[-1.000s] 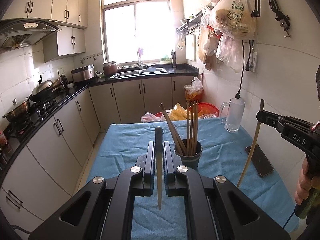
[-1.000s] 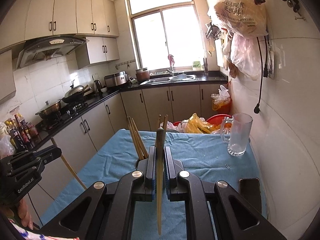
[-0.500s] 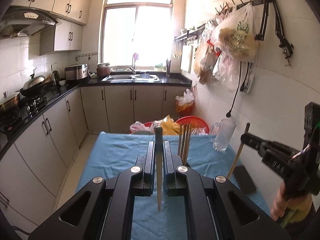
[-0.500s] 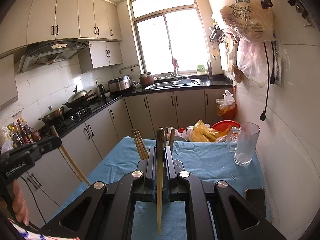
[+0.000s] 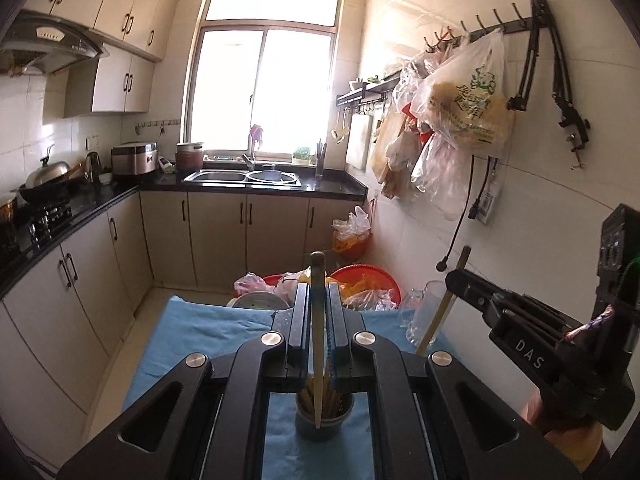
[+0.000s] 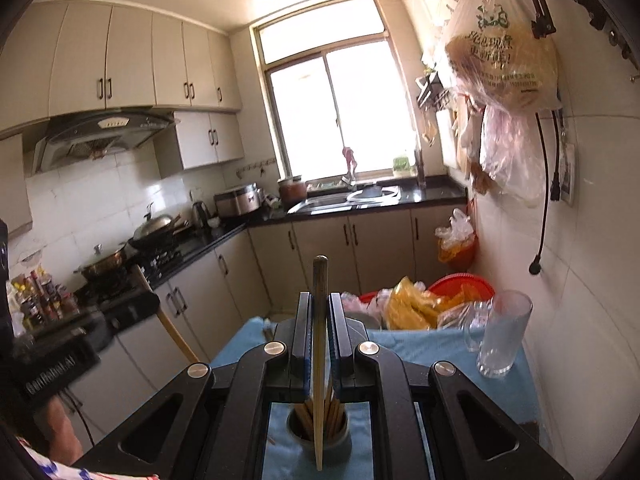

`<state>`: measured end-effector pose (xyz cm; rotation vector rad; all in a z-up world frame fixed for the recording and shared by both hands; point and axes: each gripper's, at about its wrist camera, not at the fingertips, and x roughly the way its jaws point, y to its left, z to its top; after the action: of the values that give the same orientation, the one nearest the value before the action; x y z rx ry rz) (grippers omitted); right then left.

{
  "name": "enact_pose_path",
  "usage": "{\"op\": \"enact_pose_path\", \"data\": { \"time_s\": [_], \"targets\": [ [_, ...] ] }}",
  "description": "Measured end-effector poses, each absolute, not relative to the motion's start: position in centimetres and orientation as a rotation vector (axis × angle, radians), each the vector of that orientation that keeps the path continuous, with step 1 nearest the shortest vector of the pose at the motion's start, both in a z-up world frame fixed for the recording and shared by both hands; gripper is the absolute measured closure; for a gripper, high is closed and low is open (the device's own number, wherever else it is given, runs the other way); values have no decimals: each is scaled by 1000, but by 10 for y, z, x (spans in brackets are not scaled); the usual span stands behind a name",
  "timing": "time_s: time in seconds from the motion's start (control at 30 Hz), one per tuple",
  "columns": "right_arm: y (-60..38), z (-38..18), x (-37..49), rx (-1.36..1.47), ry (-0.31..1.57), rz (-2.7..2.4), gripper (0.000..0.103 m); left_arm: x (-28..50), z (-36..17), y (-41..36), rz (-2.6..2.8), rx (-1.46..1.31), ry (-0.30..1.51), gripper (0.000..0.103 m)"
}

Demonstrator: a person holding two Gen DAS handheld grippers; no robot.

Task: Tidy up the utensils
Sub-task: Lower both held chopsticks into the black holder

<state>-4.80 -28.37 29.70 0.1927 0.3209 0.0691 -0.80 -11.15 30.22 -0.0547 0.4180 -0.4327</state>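
Observation:
My left gripper (image 5: 318, 294) is shut on a single wooden chopstick (image 5: 318, 364) that stands upright between its pads. Its lower tip hangs just over the dark cup (image 5: 325, 424), which holds several chopsticks. My right gripper (image 6: 319, 300) is shut on another upright chopstick (image 6: 319, 380), whose tip hangs over the same cup (image 6: 320, 438). In the left wrist view the right gripper (image 5: 460, 280) shows at the right with its chopstick (image 5: 442, 308) slanting down. In the right wrist view the left gripper (image 6: 136, 308) shows blurred at the left with its chopstick (image 6: 176, 338).
The cup stands on a table under a blue cloth (image 5: 200, 332). A clear glass pitcher (image 6: 504, 332) stands by the tiled wall at the right. A red basin with plastic bags (image 6: 460, 286) lies beyond the far edge. Filled bags hang from wall hooks (image 5: 468, 96).
Both grippers have risen and come closer over the cup. The cup, earlier ahead of the jaws, now shows beneath them. Each still holds its chopstick.

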Motion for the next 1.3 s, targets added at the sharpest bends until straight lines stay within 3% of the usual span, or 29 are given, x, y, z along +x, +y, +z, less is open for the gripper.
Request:
{"op": "enact_pose_path", "data": {
  "time_s": [0.6,1.3],
  "targets": [
    [-303,233,25,280,422,61,96,60,252,-139,-417,-74,507,96],
    [-300,175,47,295,546,101,96,62,196,-146,-407,-17,577,96]
  ]
}}
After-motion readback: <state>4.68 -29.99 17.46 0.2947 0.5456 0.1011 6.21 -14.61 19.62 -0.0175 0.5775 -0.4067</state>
